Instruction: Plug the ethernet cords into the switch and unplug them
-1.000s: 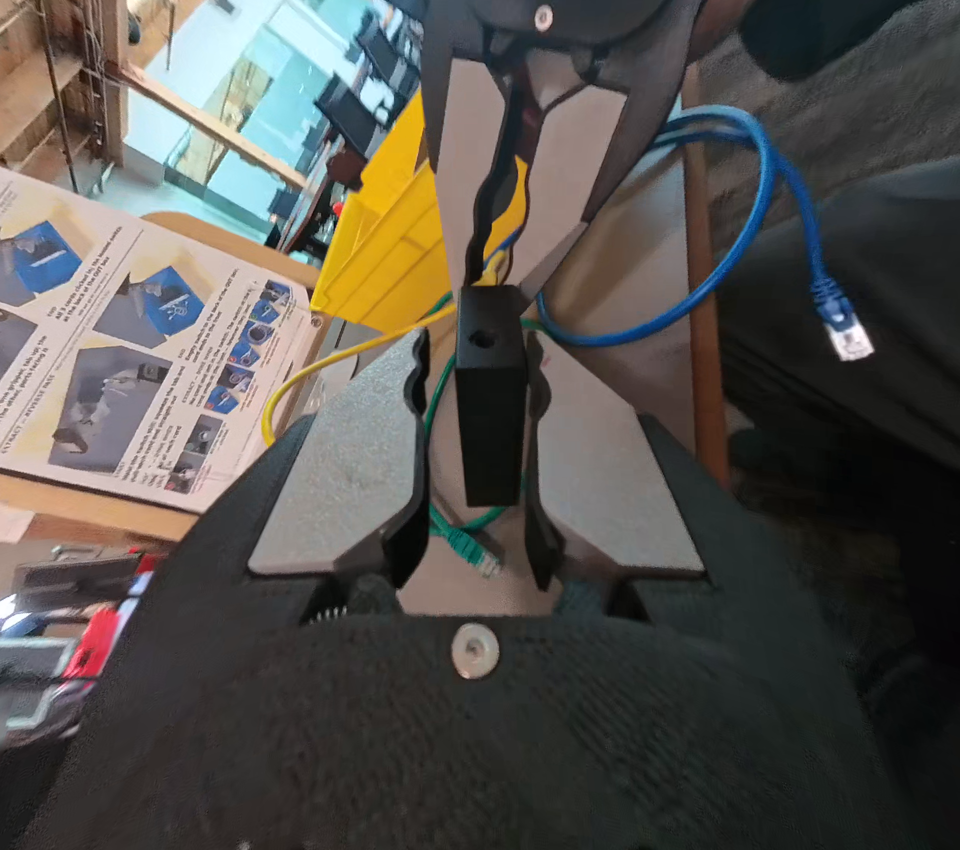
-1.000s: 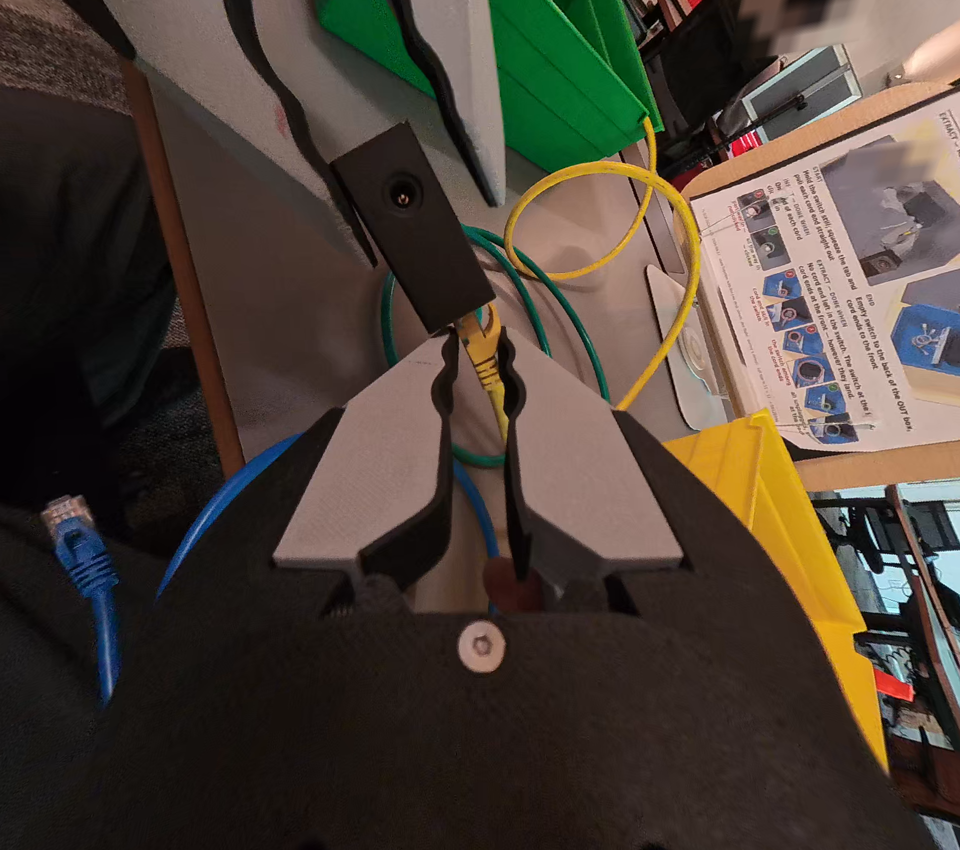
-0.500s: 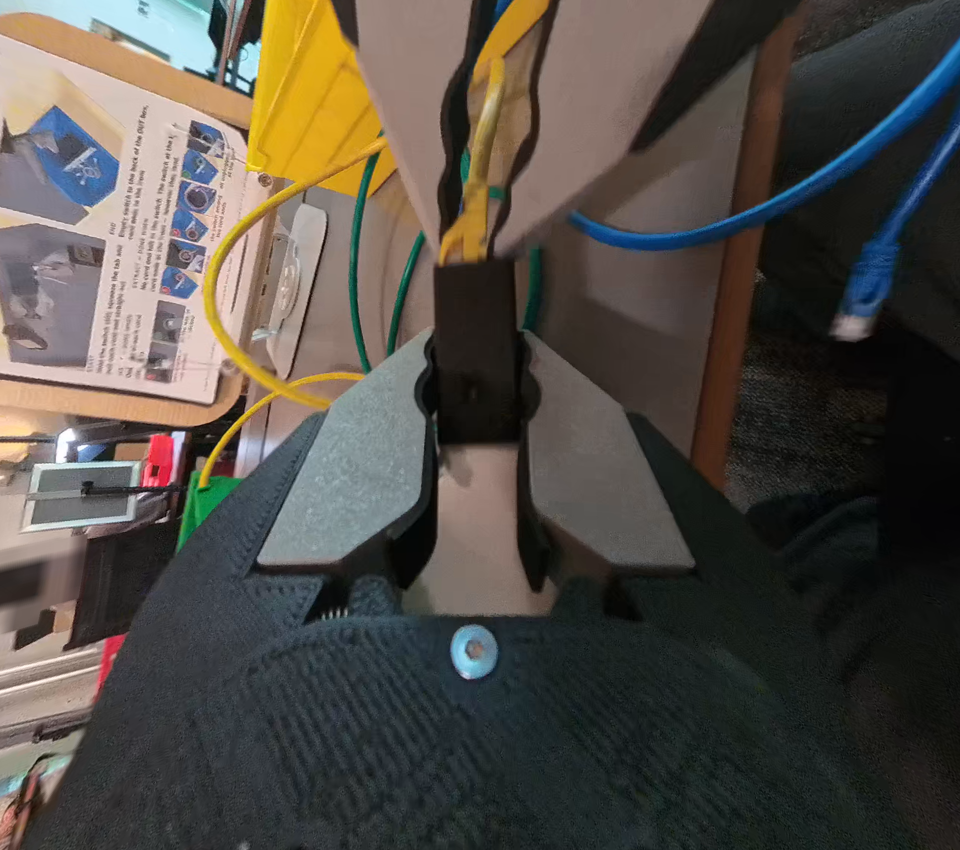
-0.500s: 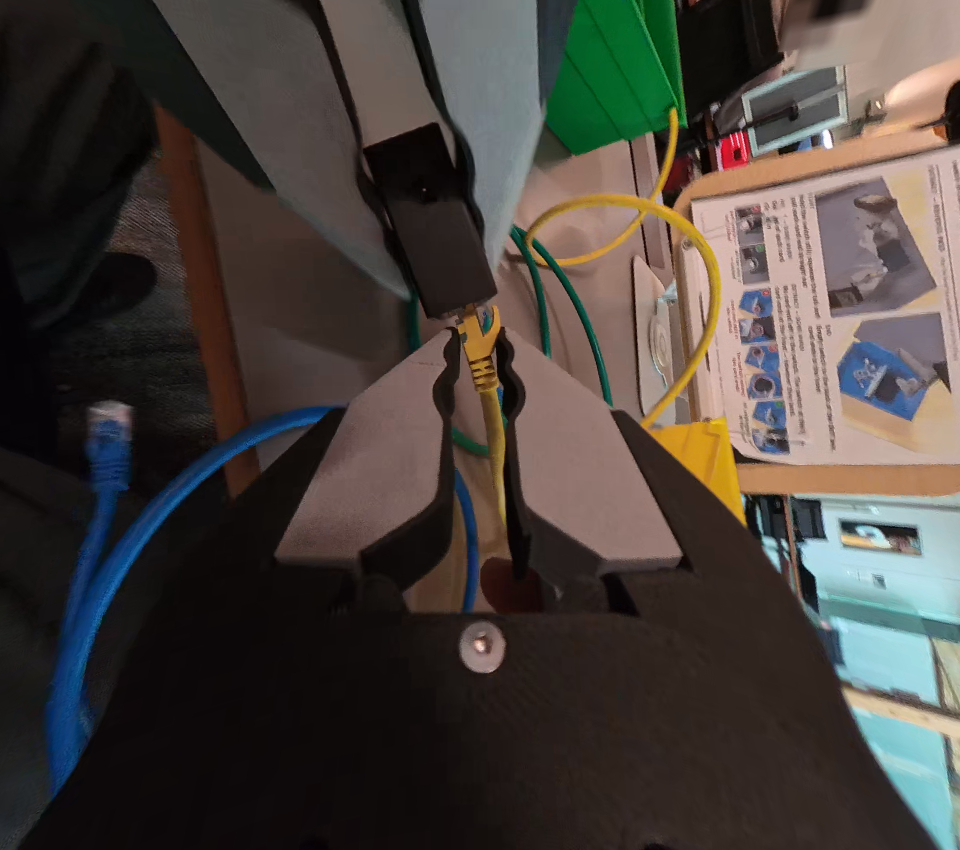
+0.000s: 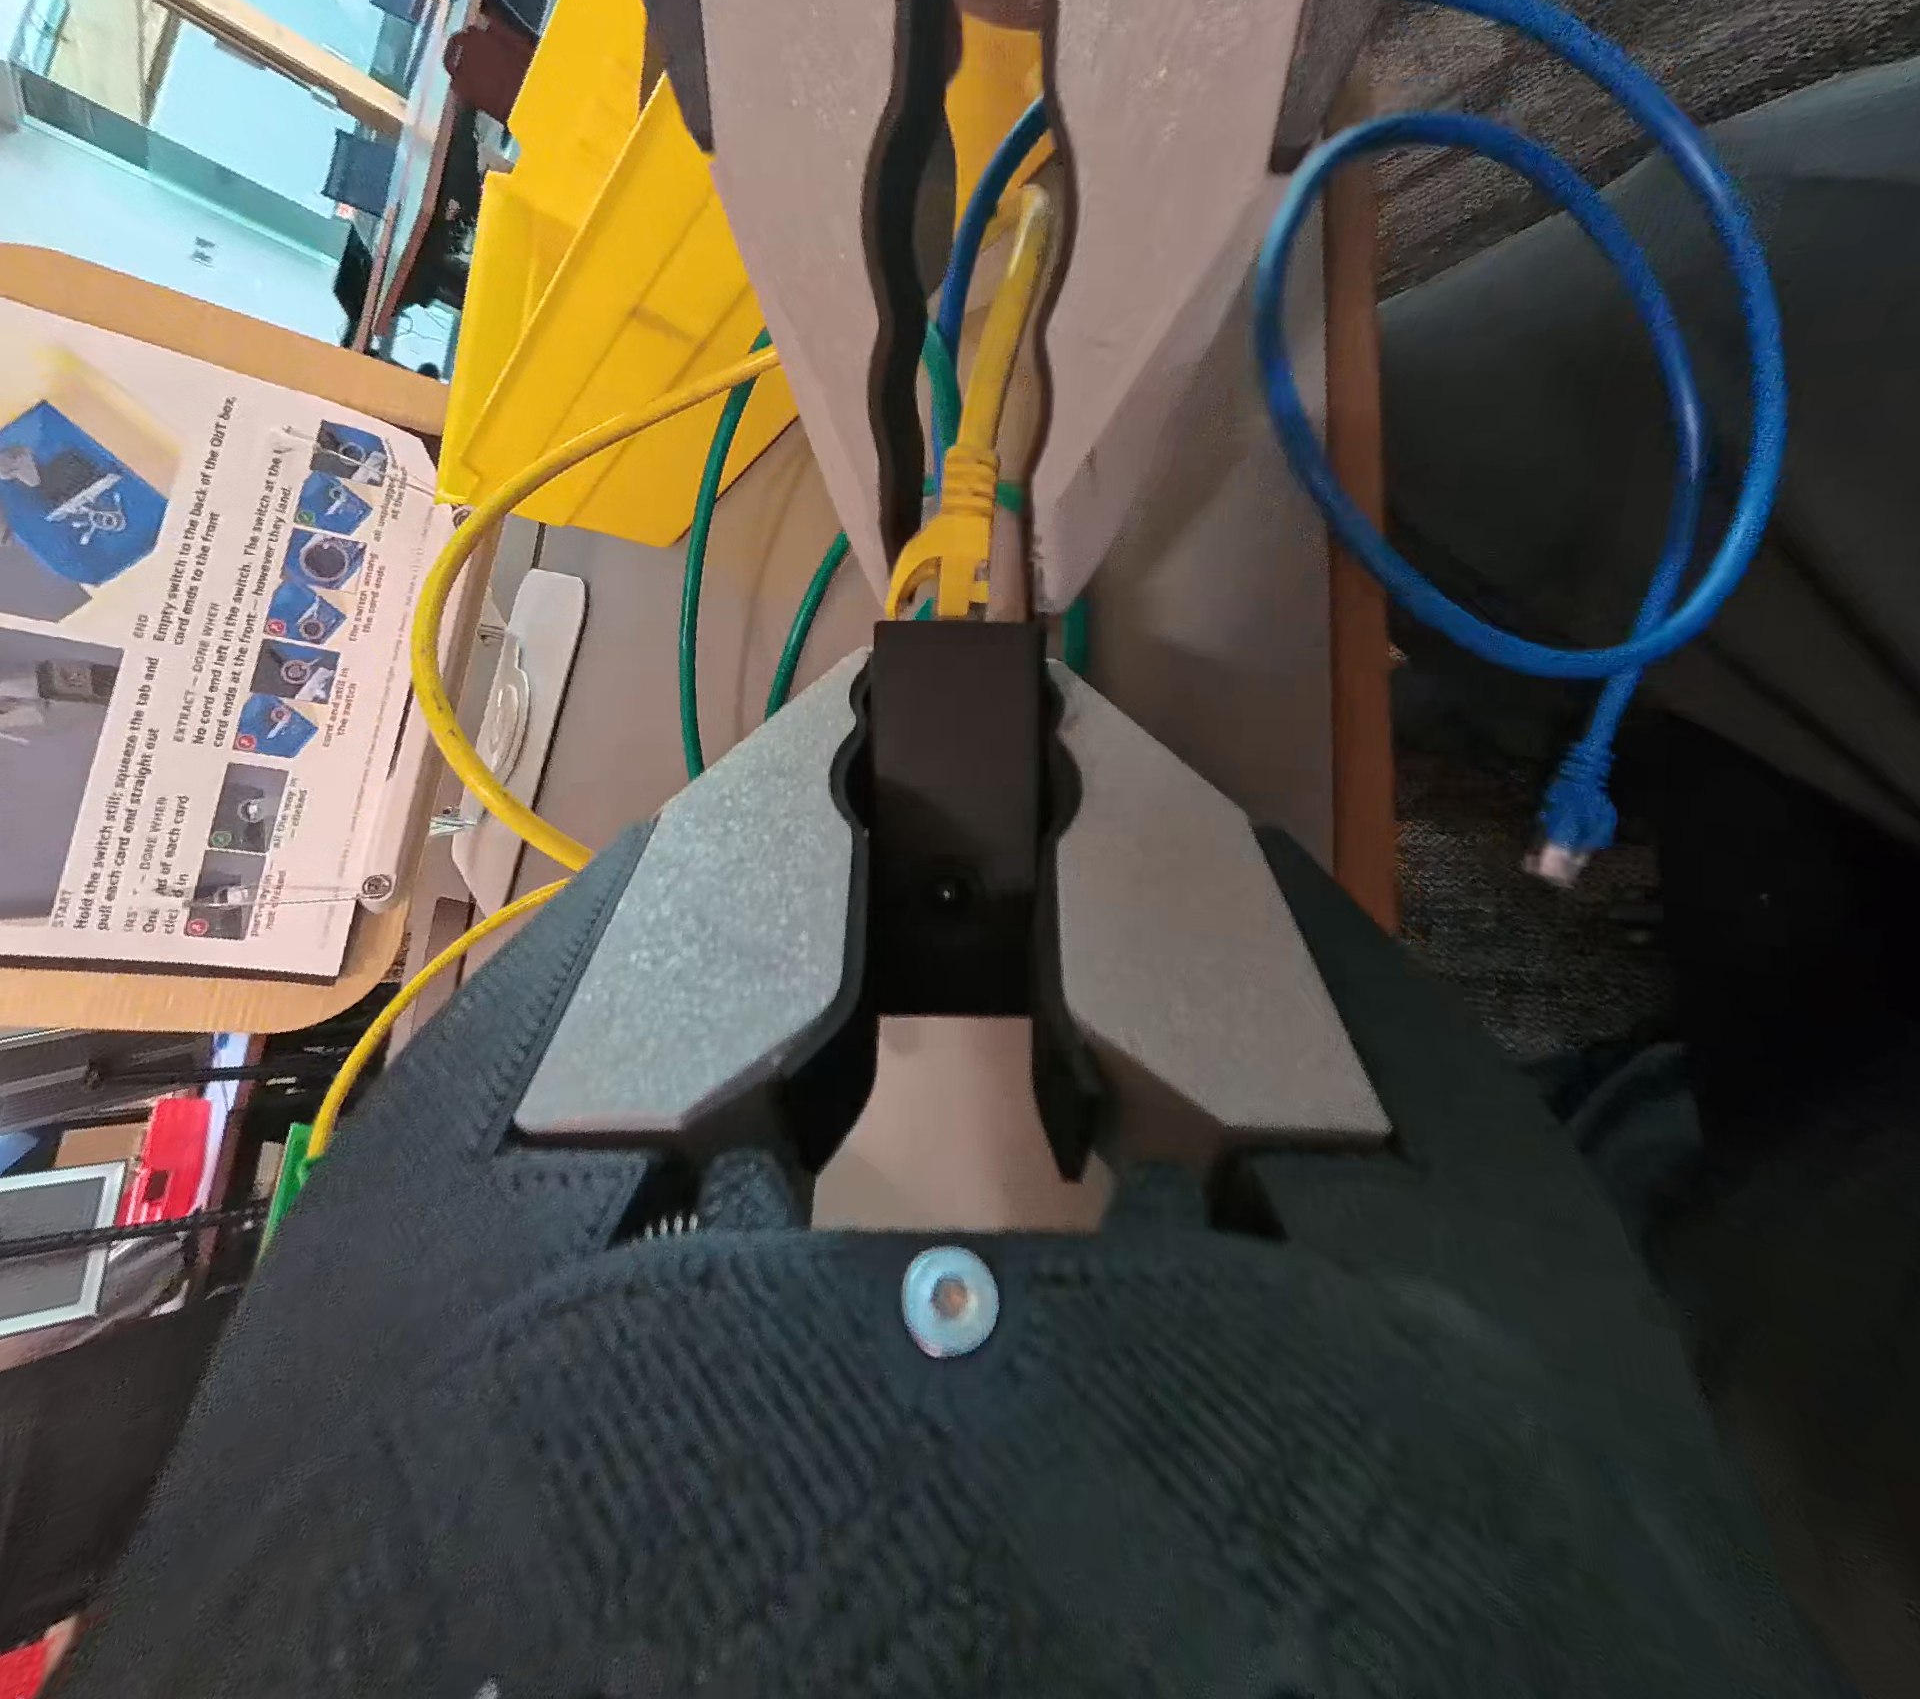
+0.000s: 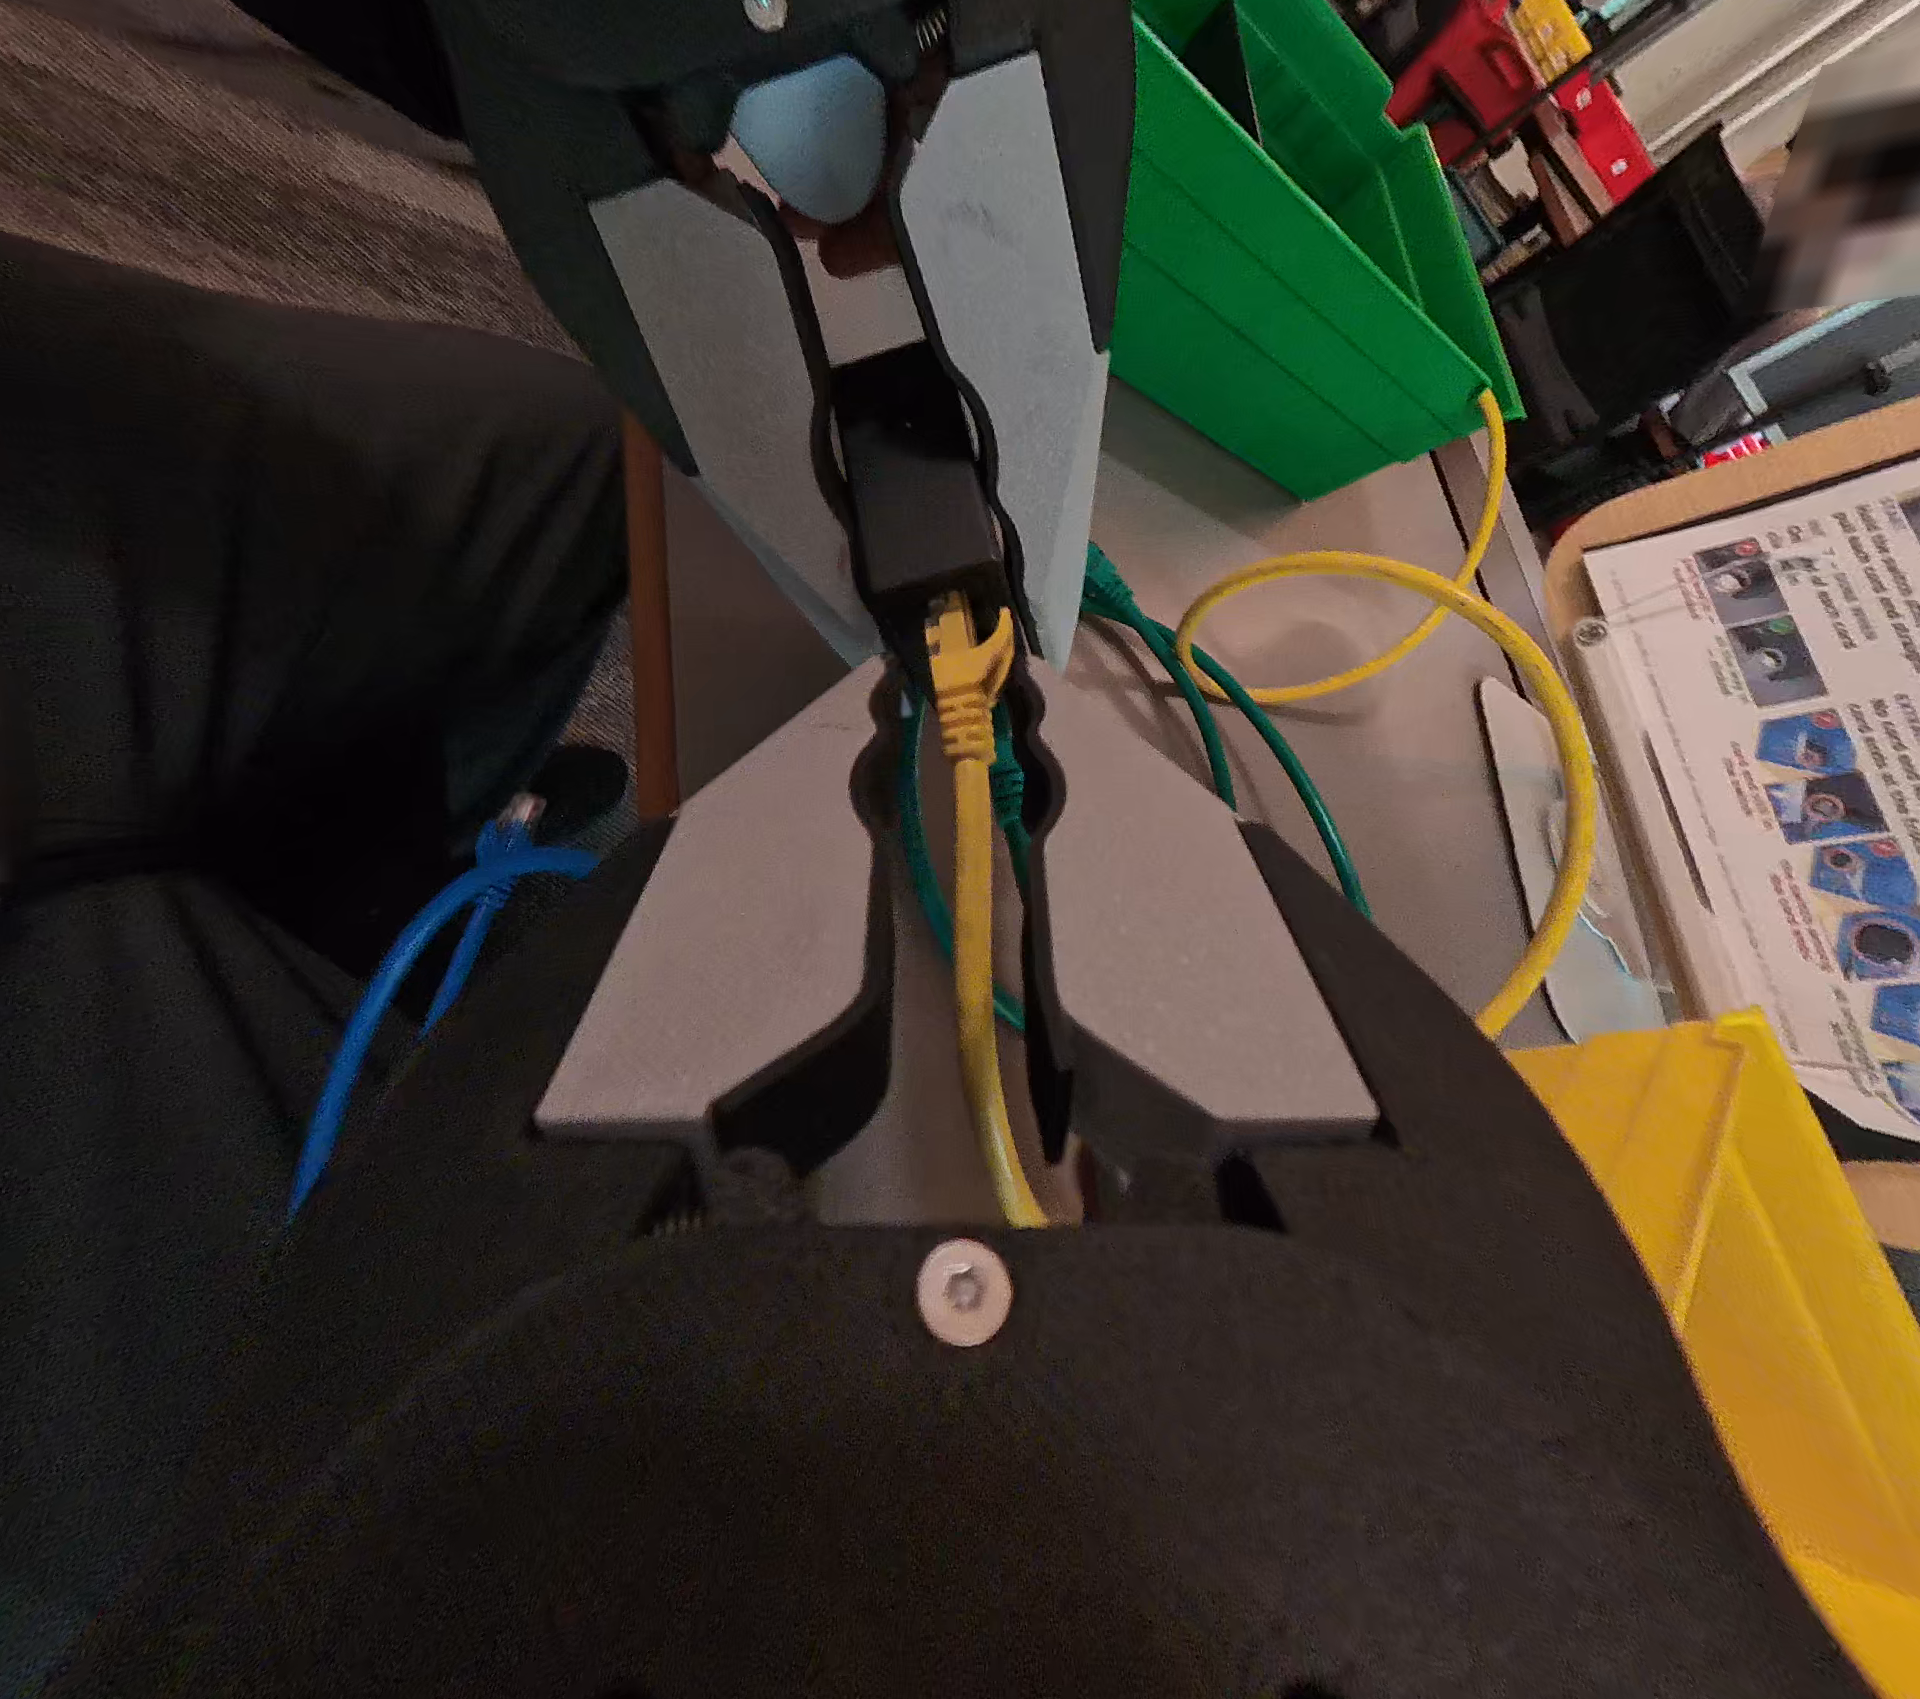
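Observation:
My left gripper is shut on the small black switch and holds it above the grey table. It also shows in the right wrist view, clamping the switch. The yellow cord has its plug seated in the switch's end port. My right gripper faces the left one, with its fingers slightly apart around the yellow cord just behind the plug. A green cord lies looped on the table. A blue cord hangs off the table edge with its plug free.
A yellow bin and a green bin stand on the grey table. A printed instruction sheet lies on a wooden board beside them. The table's brown edge borders a person's dark-clothed lap. Less than 4 cm separates the two grippers' tips.
My left gripper has closed on the switch and gripped it deeper. The yellow plug has gone into the switch port. My right gripper's fingers have spread a little around the cord.

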Demonstrator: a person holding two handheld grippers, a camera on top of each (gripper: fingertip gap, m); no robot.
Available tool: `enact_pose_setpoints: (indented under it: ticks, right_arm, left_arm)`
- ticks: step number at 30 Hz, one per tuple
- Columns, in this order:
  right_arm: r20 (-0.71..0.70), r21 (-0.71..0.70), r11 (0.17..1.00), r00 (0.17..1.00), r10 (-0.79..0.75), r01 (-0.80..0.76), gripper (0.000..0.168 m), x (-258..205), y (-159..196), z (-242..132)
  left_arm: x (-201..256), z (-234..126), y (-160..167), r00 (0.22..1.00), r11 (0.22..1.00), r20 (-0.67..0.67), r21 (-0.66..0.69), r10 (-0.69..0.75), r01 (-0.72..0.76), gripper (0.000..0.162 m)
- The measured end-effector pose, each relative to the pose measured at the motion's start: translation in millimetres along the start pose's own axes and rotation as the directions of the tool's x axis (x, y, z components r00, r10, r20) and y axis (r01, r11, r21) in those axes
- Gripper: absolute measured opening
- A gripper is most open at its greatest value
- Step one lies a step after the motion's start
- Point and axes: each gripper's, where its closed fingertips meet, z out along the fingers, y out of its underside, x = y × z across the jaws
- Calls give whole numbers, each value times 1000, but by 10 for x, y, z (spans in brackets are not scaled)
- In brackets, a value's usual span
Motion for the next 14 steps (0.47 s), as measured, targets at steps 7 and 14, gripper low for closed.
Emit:
enact_pose_setpoints:
  ticks: [7,14]
  right_arm:
    - [-25,65,996,998,-64,66,21,-45,-91,-23]
    - [-47,76,991,993,-110,113,18,-82,-83,21]
  left_arm:
    - [48,56,43,1000,1000,-9,21,19,-19,26]
    - [69,59,68,999,999,-19,46,28,-27,26]
